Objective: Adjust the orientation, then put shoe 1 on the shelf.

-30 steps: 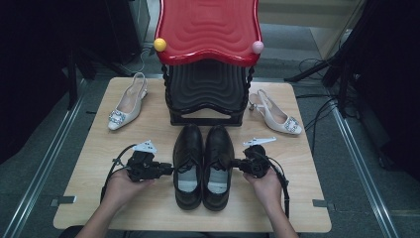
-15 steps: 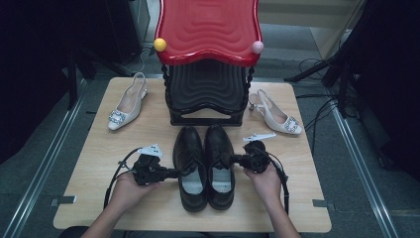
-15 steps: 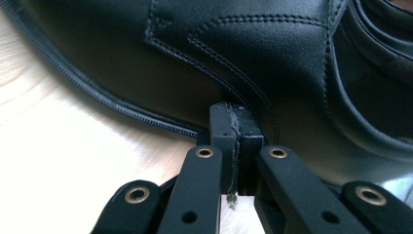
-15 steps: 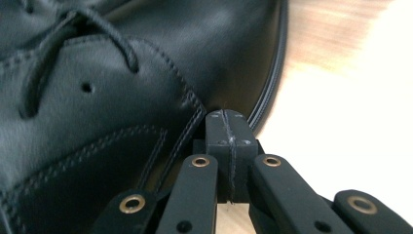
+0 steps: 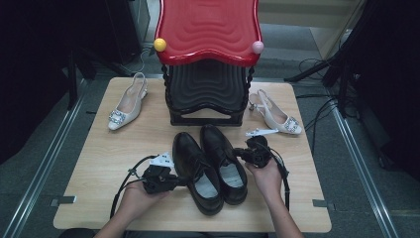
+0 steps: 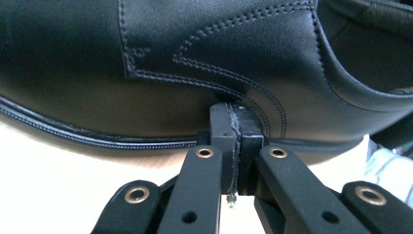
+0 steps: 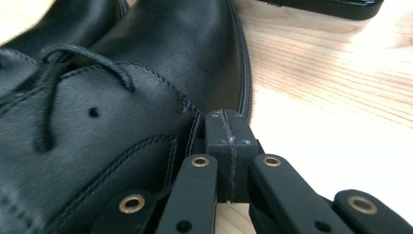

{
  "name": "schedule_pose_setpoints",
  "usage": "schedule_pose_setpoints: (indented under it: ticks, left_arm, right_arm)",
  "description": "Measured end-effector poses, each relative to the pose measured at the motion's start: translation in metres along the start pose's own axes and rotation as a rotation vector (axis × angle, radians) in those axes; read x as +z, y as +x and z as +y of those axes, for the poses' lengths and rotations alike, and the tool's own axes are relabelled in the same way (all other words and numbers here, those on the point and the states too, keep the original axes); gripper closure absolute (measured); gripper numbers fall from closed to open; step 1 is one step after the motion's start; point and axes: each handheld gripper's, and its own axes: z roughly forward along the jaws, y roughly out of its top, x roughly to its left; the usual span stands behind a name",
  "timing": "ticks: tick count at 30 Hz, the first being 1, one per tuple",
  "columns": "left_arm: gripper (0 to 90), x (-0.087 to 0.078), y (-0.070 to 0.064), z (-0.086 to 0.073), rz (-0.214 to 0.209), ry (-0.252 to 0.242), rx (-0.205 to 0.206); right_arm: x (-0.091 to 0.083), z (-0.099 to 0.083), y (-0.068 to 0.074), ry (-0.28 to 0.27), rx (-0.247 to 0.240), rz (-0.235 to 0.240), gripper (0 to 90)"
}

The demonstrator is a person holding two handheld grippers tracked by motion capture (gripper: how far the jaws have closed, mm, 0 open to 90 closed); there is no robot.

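Two black shoes [image 5: 213, 168] rest on a pale wooden table [image 5: 99, 163].

Against my left claw [image 6: 233, 127], the left shoe [image 6: 195, 63] shows smooth black leather with a soft sheen, raised double stitching curving just above my tips. My jaws are matt black plastic, slightly grainy, pressed flat together, with brassy metal rivets [image 6: 204, 153] shining behind them. Under this claw the table [image 6: 73, 180] reads as pale, matt wood. Over at my right claw [image 7: 228, 127], the right shoe [image 7: 146, 73] is glossier leather, catching light on the toe ahead of my tips, with a dull woven lace [image 7: 73, 58] off to one side. Beside that claw, the light wood grain runs in fine, unvarnished-looking streaks.
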Motion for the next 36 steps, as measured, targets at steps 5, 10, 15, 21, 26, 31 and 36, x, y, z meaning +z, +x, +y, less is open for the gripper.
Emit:
schedule_pose_setpoints:
  ticks: [5, 10, 15, 21, 26, 31, 36]
  left_arm:
    - [78.7, -0.014, 0.006, -0.002, 0.007, -0.01, -0.031]
    - [77.5, -0.026, 0.017, -0.006, 0.096, 0.005, -0.048]
    - [73.2, -0.027, 0.025, -0.008, 0.11, 0.015, -0.063]
    - [61.0, -0.026, 0.029, -0.009, 0.138, 0.016, -0.041]
    - [57.8, -0.028, 0.035, -0.009, 0.121, 0.012, -0.054]
    - [52.2, -0.03, 0.037, -0.008, 0.12, -0.003, -0.062]
    - [46.8, -0.029, 0.039, -0.006, 0.133, -0.008, -0.051]
  right_arm:
    - [-0.006, -0.002, -0.004, -0.009, 0.003, 0.022, 84.7]
    - [-0.015, -0.003, -0.002, -0.035, -0.008, 0.037, 81.0]
    - [-0.022, -0.006, -0.002, -0.056, -0.003, 0.057, 77.1]
    - [-0.033, -0.004, 0.002, -0.067, -0.013, 0.076, 74.4]
    - [-0.039, -0.004, 0.008, -0.077, -0.029, 0.086, 72.8]
    - [-0.049, -0.004, 0.014, -0.077, -0.03, 0.095, 70.7]
    - [-0.059, -0.004, 0.02, -0.076, -0.031, 0.116, 69.7]
